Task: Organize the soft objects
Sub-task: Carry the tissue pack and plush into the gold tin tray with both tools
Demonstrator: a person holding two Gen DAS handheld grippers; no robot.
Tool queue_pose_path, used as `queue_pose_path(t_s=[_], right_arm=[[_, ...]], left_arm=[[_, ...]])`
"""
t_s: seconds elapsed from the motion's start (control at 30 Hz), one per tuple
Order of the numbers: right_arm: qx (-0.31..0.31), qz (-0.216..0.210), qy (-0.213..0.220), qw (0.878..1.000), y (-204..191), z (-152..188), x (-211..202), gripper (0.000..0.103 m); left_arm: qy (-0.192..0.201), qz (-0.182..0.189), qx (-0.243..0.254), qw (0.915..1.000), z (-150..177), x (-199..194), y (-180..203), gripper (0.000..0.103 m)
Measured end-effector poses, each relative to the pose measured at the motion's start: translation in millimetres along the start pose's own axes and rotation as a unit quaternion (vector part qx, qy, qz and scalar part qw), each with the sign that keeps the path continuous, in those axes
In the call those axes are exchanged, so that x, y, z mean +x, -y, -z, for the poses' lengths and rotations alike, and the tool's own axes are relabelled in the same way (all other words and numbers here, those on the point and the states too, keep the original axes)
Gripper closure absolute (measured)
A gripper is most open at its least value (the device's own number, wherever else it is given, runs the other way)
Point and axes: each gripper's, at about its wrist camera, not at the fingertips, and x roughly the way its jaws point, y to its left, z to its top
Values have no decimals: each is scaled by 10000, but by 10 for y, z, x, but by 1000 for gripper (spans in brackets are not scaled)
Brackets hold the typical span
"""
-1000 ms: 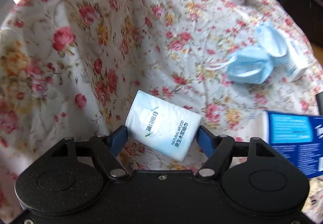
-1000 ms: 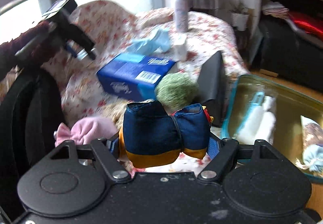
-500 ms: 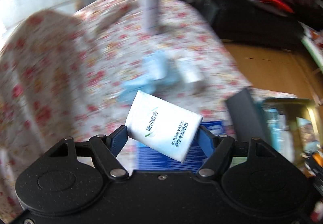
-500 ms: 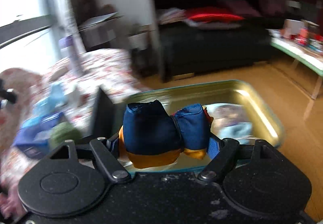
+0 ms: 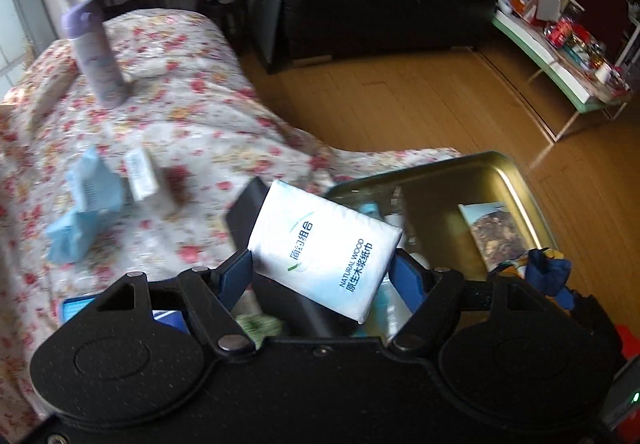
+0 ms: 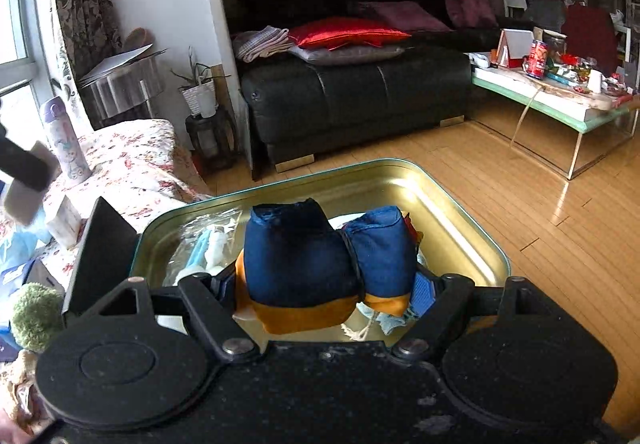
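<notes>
My left gripper (image 5: 322, 270) is shut on a white tissue pack (image 5: 324, 254) and holds it above the near left end of the gold metal tin (image 5: 516, 180). My right gripper (image 6: 324, 284) is shut on a navy and orange soft pouch (image 6: 316, 268), held over the middle of the same tin (image 6: 460, 212). The pouch and right gripper also show at the right edge of the left wrist view (image 5: 548, 272). In the tin lie a plastic bag with tubes (image 6: 208, 244) and a picture card (image 5: 498, 234).
A floral cloth (image 5: 192, 116) covers the table, with blue face masks (image 5: 86, 212), a small white box (image 5: 140, 174), a purple bottle (image 5: 94, 52) and a blue tissue box (image 5: 168, 318). A black stand (image 6: 100, 256) and green pompom (image 6: 34, 314) sit left of the tin. A sofa (image 6: 352, 100) and wood floor (image 6: 560, 204) lie beyond.
Both grippers have swung right from the floral table to above the gold tin, each carrying its object. The holds have not changed.
</notes>
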Motion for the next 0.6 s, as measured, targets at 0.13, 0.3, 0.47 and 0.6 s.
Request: queue_pose_path(t_s=[0.13, 0.3, 0.47, 0.6], right_arm=[[303, 16, -19, 9995, 109, 0, -5, 24], [689, 42, -88, 9976, 244, -3, 50, 24], [780, 14, -144, 9968, 253, 2, 93, 24], [637, 10, -74, 9979, 193, 31, 55, 24]], left_arm=[[-178, 85, -9, 9998, -44, 145, 208, 34], [-315, 42, 19, 9995, -105, 322, 395, 34], [-432, 32, 16, 9991, -148, 469, 496, 33], [-484, 10, -23, 9988, -174, 549, 519, 31]])
